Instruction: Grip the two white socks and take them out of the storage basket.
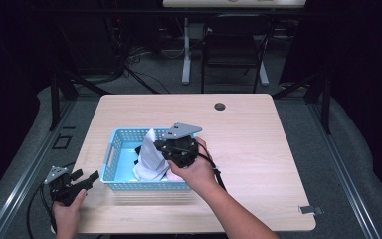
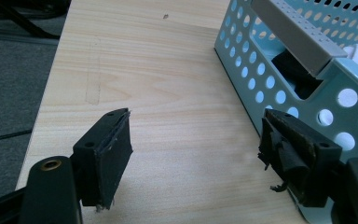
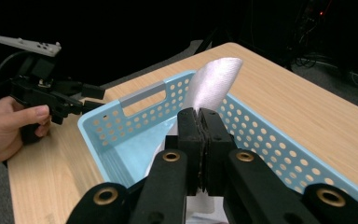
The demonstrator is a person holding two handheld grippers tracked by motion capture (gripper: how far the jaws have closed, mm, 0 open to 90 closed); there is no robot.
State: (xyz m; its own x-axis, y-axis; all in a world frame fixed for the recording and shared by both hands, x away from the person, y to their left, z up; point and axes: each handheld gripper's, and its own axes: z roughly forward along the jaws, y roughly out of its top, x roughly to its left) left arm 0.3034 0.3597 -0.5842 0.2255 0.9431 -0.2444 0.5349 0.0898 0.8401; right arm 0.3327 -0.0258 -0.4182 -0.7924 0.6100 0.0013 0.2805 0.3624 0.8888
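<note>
- Right gripper (image 3: 199,116): clenched on a white cloth (image 3: 214,79), jaws pressed together with the fabric pinched between them, over the blue basket (image 3: 121,144).
- Cloth: rising past the fingertips in a soft, rumpled peak, the rest hanging below the gripper into the basket; in the high view the cloth (image 1: 149,157) drapes just left of the gripper, down to the basket floor.
- Handling, as a judgement: light, limp, no stiffness of its own; likely to sag, swing and drag on the basket rim when lifted; not fragile, and the weave looks grippy enough against the rubber pads.
- Best hold, as a judgement: a bunched fold well in from the edge, as here, since a thin single edge could slip free.
- Something dark beneath the cloth inside the basket, perhaps another piece of fabric; too shadowed to tell.
- Left gripper (image 2: 196,149): released, jaws wide apart, nothing between them, bare table (image 2: 168,93) beneath; basket wall just beside its right jaw.
- Left gripper sits outside the basket, well apart from the cloth.
</note>
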